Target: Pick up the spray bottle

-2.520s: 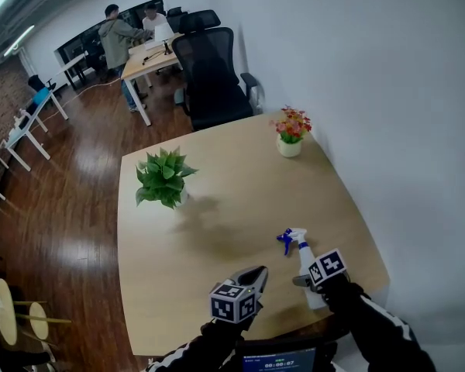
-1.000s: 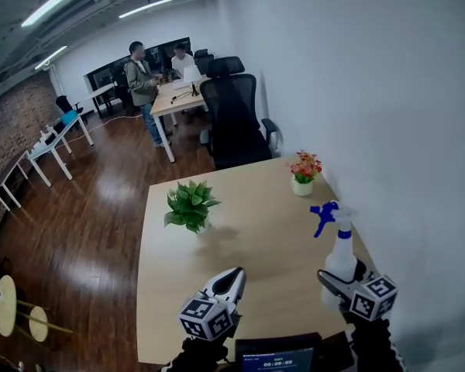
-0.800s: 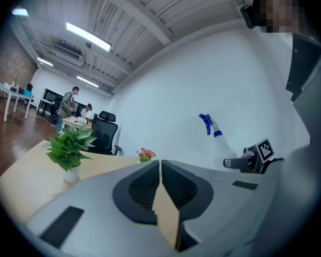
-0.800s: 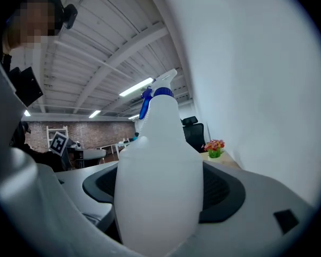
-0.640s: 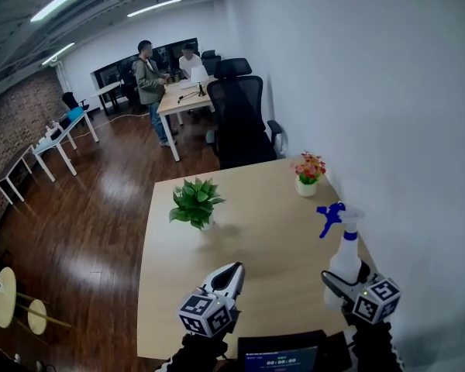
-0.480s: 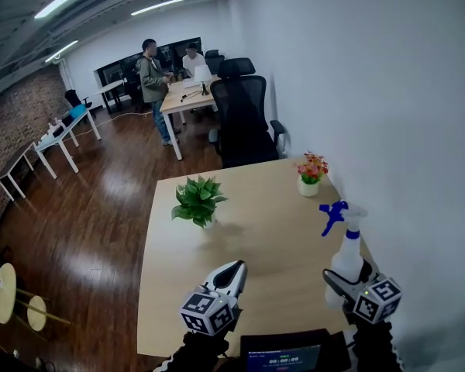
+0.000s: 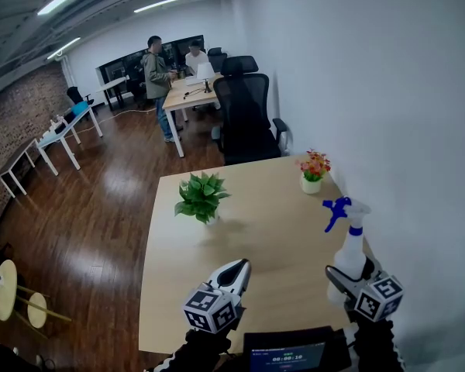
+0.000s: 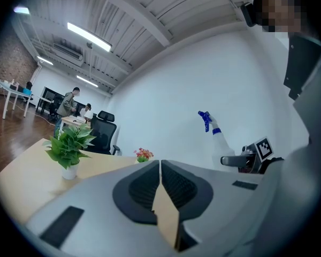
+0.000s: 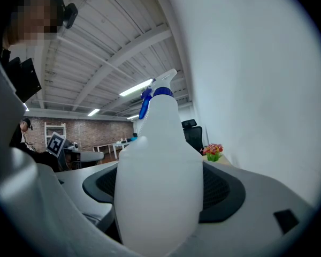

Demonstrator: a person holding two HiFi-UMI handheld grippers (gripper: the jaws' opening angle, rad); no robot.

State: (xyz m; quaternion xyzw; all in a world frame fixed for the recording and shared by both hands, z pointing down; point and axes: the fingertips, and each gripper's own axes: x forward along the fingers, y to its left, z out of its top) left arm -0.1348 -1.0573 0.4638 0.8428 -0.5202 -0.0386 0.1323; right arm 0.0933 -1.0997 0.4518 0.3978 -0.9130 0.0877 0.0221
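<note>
The spray bottle [image 7: 348,248] is white with a blue trigger head [image 7: 337,210]. It stands upright in my right gripper [image 7: 350,273], above the near right corner of the wooden table [image 7: 256,231], close to the white wall. In the right gripper view the bottle [image 9: 158,181] fills the gap between the jaws, and both pads press on its body. My left gripper [image 7: 236,266] hovers over the table's near edge, shut with nothing in it; its jaws meet in the left gripper view [image 8: 160,164]. That view also shows the bottle [image 8: 218,139] off to the right.
A potted green plant [image 7: 202,197] stands mid-table and a small flower pot [image 7: 314,173] at the far right. A black office chair [image 7: 246,107] sits behind the table. Two people [image 7: 159,70] are at a distant desk. The white wall [image 7: 387,130] runs along the right.
The bottle stood low on the table with my right gripper at it; now it is lifted and held upright. Over the last second both grippers have hardly moved.
</note>
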